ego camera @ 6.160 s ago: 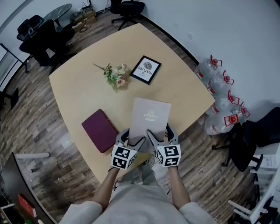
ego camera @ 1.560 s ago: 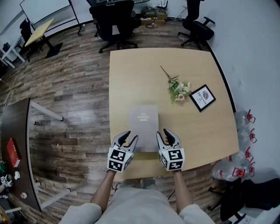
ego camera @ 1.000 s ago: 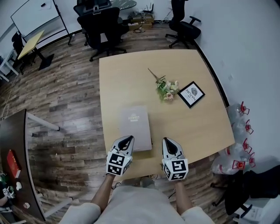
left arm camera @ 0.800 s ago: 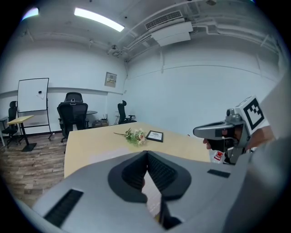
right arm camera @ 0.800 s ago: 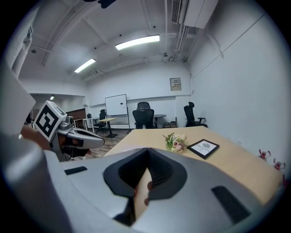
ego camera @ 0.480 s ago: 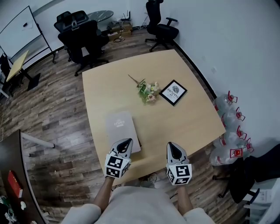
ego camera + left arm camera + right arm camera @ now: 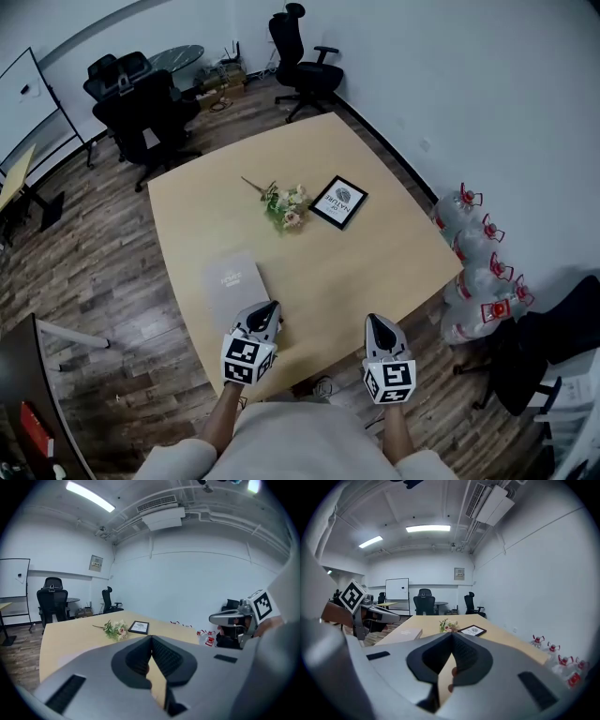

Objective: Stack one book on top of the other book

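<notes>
A grey book (image 7: 232, 281) lies flat near the table's left front edge; in the right gripper view the grey book (image 7: 405, 633) shows at the left. No second book shows from under it in any view. My left gripper (image 7: 272, 307) is shut and empty, its tip just off the book's near right corner. My right gripper (image 7: 373, 322) is also shut and empty, and hangs just past the table's front edge. In their own views the left gripper (image 7: 151, 641) and the right gripper (image 7: 452, 639) have their jaws pressed together with nothing between.
On the beige table (image 7: 375, 253) lie a small bunch of flowers (image 7: 284, 204) and a black-framed picture (image 7: 338, 202) farther back. Water bottles (image 7: 473, 253) stand on the floor at the right. Office chairs (image 7: 141, 103) stand beyond the table.
Both grippers have drawn back from the grey book toward the table's front edge, the right one passing beyond it. The book stays where it lay.
</notes>
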`<action>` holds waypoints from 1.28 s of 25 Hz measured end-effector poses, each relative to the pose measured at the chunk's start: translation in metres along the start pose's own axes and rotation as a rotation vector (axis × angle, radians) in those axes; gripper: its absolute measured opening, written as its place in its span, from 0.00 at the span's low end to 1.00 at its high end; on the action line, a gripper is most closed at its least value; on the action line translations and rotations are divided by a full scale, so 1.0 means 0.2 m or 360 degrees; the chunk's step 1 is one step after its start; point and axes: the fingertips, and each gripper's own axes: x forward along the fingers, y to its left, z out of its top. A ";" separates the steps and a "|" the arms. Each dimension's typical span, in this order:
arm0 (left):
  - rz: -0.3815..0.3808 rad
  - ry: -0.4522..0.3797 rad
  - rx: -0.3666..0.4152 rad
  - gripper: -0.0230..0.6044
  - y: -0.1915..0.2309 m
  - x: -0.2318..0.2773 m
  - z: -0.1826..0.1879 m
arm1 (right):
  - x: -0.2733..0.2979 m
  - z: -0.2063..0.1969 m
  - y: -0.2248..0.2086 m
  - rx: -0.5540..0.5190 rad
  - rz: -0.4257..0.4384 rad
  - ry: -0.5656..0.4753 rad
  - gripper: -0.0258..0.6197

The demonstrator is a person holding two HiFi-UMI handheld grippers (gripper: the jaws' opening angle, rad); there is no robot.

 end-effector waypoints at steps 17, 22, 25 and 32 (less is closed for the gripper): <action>-0.0045 -0.0010 0.0016 0.05 -0.07 0.07 0.02 | -0.07 -0.04 -0.15 0.0029 -0.0097 -0.0010 0.04; -0.0038 -0.0007 0.0013 0.05 -0.06 0.07 0.03 | -0.06 -0.03 -0.15 0.0026 -0.0096 -0.0007 0.04; -0.0035 -0.0007 0.0013 0.05 -0.06 0.06 0.03 | -0.06 -0.03 -0.15 0.0032 -0.0095 -0.0007 0.04; -0.0038 -0.0007 0.0016 0.05 -0.06 0.06 0.03 | -0.05 -0.02 -0.14 0.0032 -0.0092 -0.0008 0.04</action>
